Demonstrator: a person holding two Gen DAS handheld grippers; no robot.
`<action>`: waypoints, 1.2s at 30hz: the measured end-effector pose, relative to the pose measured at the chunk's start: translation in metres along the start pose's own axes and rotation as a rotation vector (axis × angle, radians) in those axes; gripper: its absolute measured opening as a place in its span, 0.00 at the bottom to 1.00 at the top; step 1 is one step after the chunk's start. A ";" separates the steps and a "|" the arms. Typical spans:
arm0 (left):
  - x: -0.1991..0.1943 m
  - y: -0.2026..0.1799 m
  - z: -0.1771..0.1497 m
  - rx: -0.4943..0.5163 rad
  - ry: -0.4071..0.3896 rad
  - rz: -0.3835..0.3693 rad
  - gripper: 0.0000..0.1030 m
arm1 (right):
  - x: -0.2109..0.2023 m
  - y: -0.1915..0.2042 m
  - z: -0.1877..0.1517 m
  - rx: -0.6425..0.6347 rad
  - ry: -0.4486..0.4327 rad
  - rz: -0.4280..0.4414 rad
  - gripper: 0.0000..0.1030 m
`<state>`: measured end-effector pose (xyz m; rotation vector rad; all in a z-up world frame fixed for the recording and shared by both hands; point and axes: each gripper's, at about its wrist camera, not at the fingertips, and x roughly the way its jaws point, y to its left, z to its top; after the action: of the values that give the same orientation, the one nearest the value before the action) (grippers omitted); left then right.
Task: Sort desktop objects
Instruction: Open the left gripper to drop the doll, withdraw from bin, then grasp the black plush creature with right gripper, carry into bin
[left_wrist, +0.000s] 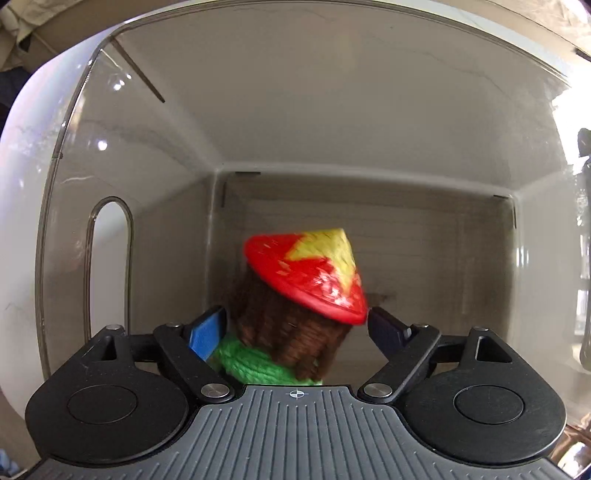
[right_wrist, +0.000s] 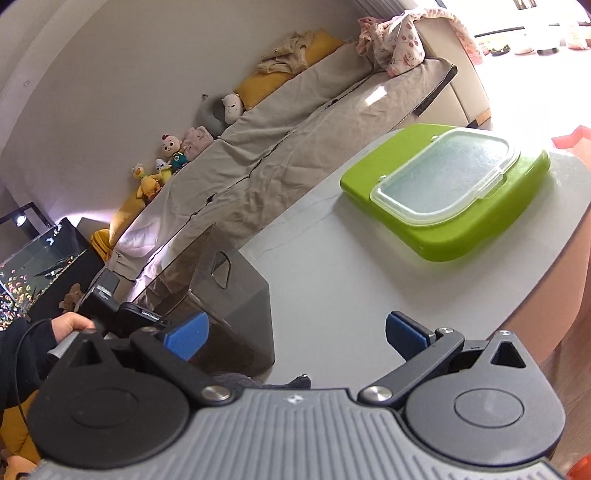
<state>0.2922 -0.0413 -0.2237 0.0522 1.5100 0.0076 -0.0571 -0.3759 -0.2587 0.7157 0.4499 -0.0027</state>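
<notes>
Left gripper: inside clear bin, fingers spread, doll between them, contact unclear. Step: dropping doll in bin; next, withdraw upward. Right gripper: wide, empty, above desk, lidded green box beyond.

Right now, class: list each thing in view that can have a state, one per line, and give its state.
Left gripper: jaws apart, either side of the doll.
Doll: inside the bin, hat tilted.
Clear bin: open, lidless.
Right gripper: open, empty.
Clear lid: lying flat on the green lid.
</notes>
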 end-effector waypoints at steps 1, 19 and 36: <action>-0.004 -0.001 -0.002 0.008 -0.005 -0.009 0.86 | 0.001 0.002 0.000 -0.005 0.000 0.009 1.00; -0.098 0.103 -0.257 -0.157 -0.673 -0.315 1.00 | 0.092 0.127 -0.049 -0.906 0.481 0.173 0.92; 0.024 0.181 -0.282 -0.412 -0.587 -0.471 1.00 | 0.131 0.141 -0.036 -0.601 0.654 0.054 0.63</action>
<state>0.0170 0.1487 -0.2580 -0.5857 0.8821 -0.0686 0.0685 -0.2265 -0.2452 0.1144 1.0026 0.4125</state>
